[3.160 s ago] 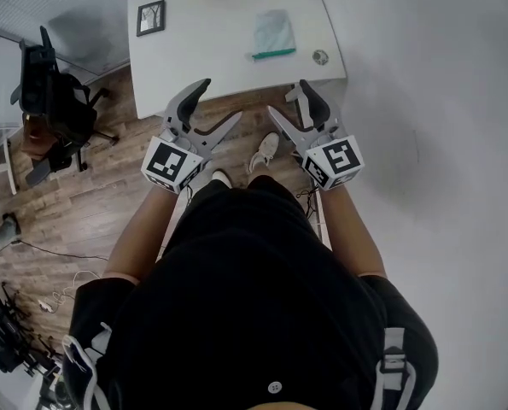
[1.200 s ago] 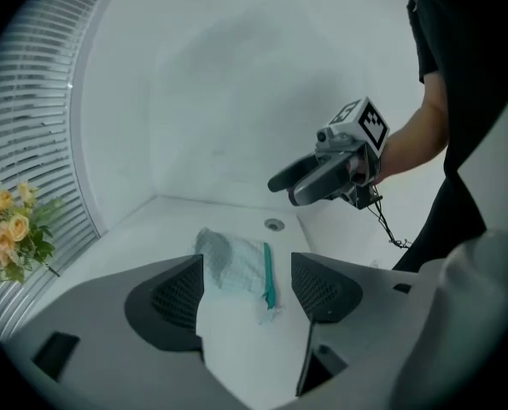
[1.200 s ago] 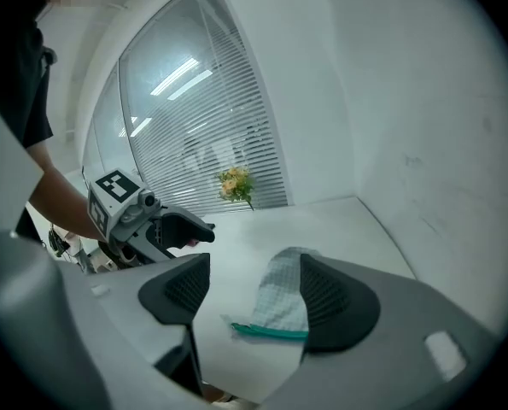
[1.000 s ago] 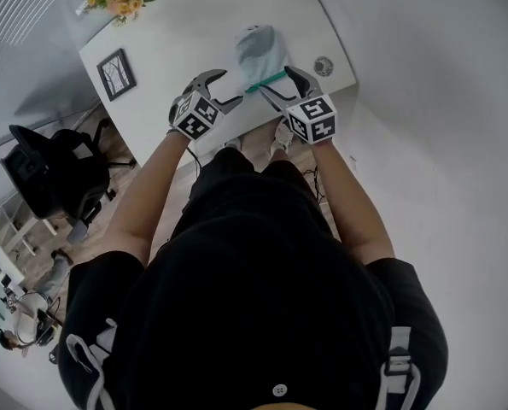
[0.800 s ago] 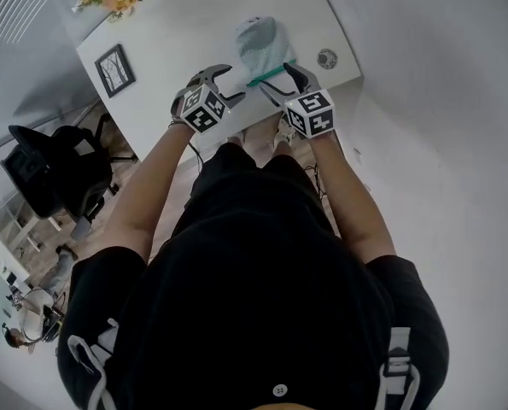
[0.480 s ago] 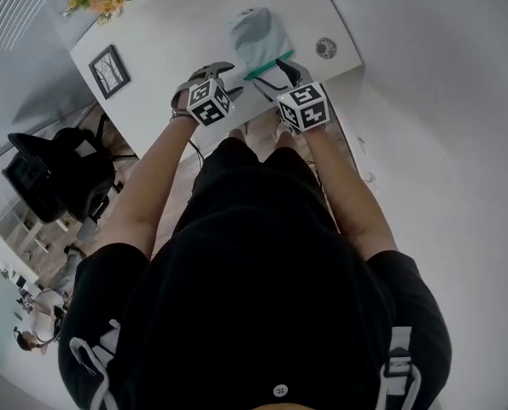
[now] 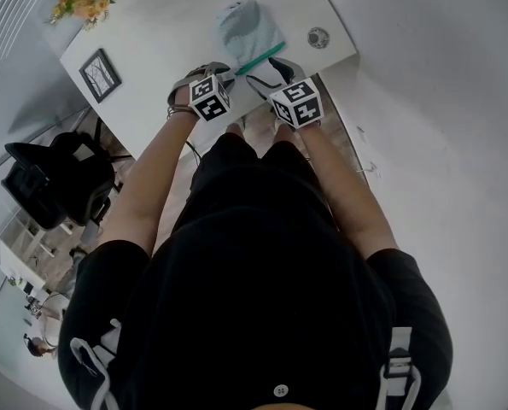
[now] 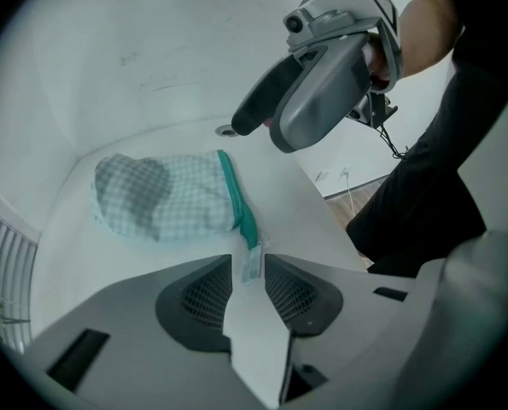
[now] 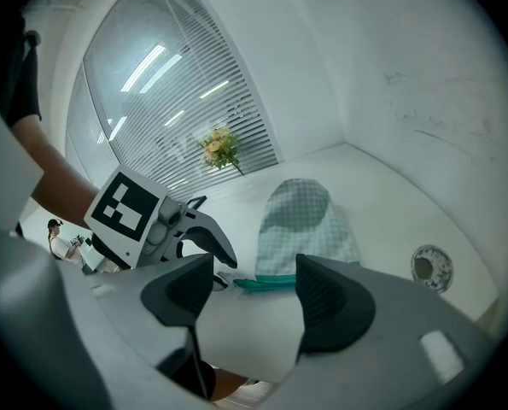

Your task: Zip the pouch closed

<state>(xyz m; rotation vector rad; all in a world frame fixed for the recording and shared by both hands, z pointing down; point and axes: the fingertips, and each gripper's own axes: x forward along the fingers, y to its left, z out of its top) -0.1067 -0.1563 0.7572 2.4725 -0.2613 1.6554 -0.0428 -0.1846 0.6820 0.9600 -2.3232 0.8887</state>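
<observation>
We have just been closing the left claw (image 8: 248, 260) round the tab (image 8: 251, 267) of the pouch (image 8: 160, 199), not yet pinching; the right claw (image 9: 254, 272), wide, empty, narrowing slightly, must next take the zipper (image 8: 235, 195).

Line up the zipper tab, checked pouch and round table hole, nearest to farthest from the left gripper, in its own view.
1. The zipper tab: between the jaws of the left gripper, which have just been closing.
2. The checked pouch: just beyond, to the left.
3. The cable grommet: farthest, past the pouch.
</observation>
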